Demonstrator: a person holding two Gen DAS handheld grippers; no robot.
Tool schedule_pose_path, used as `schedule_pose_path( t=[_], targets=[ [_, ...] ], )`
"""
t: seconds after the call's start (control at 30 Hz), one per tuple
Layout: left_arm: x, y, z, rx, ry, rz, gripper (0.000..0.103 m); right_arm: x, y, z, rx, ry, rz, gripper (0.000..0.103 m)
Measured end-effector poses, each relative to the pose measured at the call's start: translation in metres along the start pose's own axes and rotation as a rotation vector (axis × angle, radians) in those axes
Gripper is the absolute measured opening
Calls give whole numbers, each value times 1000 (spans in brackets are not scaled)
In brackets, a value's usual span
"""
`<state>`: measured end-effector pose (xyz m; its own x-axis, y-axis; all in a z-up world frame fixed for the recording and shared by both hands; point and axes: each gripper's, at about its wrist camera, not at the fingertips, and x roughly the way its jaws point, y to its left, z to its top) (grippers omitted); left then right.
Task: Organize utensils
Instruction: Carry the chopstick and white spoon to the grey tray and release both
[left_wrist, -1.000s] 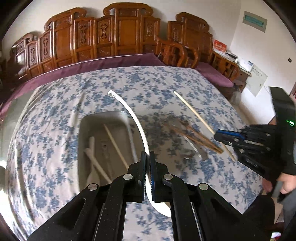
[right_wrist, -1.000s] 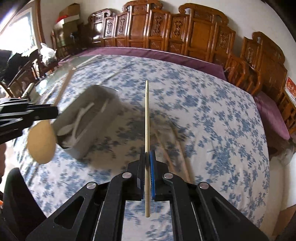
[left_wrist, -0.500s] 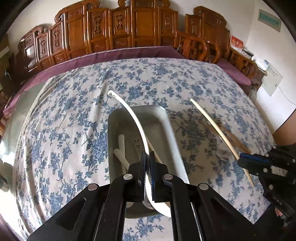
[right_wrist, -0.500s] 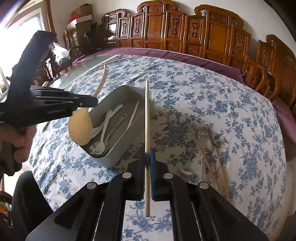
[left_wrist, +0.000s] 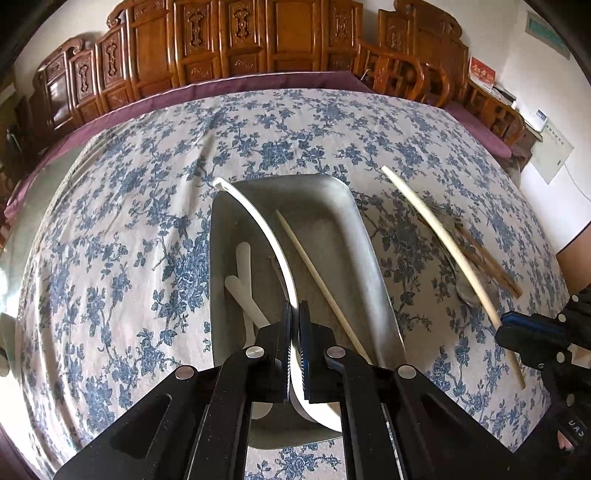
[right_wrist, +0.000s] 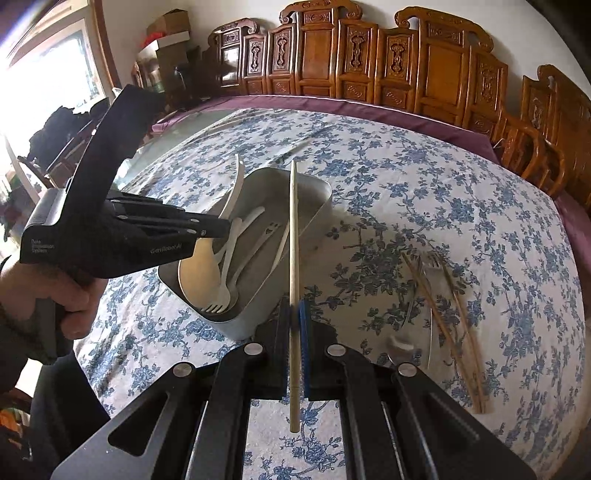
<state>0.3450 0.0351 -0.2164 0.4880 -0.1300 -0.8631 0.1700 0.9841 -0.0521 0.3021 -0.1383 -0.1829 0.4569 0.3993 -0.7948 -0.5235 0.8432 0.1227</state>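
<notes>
**Spoon and chopstick carried to the metal tray**

Left wrist view: the left gripper (left_wrist: 294, 347) has its fingers pinched on the handle of a pale spoon (left_wrist: 258, 229), which arcs forward over the metal tray (left_wrist: 354, 206), its bowl low at the near end. Held directly above the tray, the spoon looks ready to be lowered in beside the white utensils (left_wrist: 242, 280) and a chopstick (left_wrist: 317, 280) already lying inside. At the right edge, the right gripper (left_wrist: 517, 336) clamps a pale chopstick (left_wrist: 436, 229) slanting over loose brown chopsticks (left_wrist: 487, 258) on the floral tablecloth (left_wrist: 110, 221).

Right wrist view: the right gripper (right_wrist: 294, 350) grips its chopstick (right_wrist: 293, 258) near the blunt end, tip pointing far toward the tray (right_wrist: 317, 195), probably next to go in. The left gripper (right_wrist: 221, 232), held level by a hand (right_wrist: 59, 291), reaches in from the left with the spoon (right_wrist: 199, 273) dipping into the tray. A fork (right_wrist: 432, 295) and chopsticks (right_wrist: 454, 325) remain on the right.
</notes>
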Motion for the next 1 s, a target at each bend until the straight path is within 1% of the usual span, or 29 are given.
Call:
schedule_pose_path(
  t=[0.3, 0.43, 0.6, 0.77, 1.0],
  targets=[
    [-8, 7, -8, -8, -15, 0, 4, 0, 2, 1, 8, 8, -9, 6],
    [-21, 12, -12, -11, -33, -4, 4, 0, 7, 4, 7, 12, -11, 6],
    [-43, 21, -18, -20, -68, -14, 8, 1, 18, 13, 11, 2, -2, 6],
    [-59, 40, -27, -40, -90, -7, 8, 12, 32, 24, 24, 6, 11, 6],
    [-78, 64, -38, -52, -114, -2, 8, 37, 47, 40, 42, 26, 4, 6]
  ],
)
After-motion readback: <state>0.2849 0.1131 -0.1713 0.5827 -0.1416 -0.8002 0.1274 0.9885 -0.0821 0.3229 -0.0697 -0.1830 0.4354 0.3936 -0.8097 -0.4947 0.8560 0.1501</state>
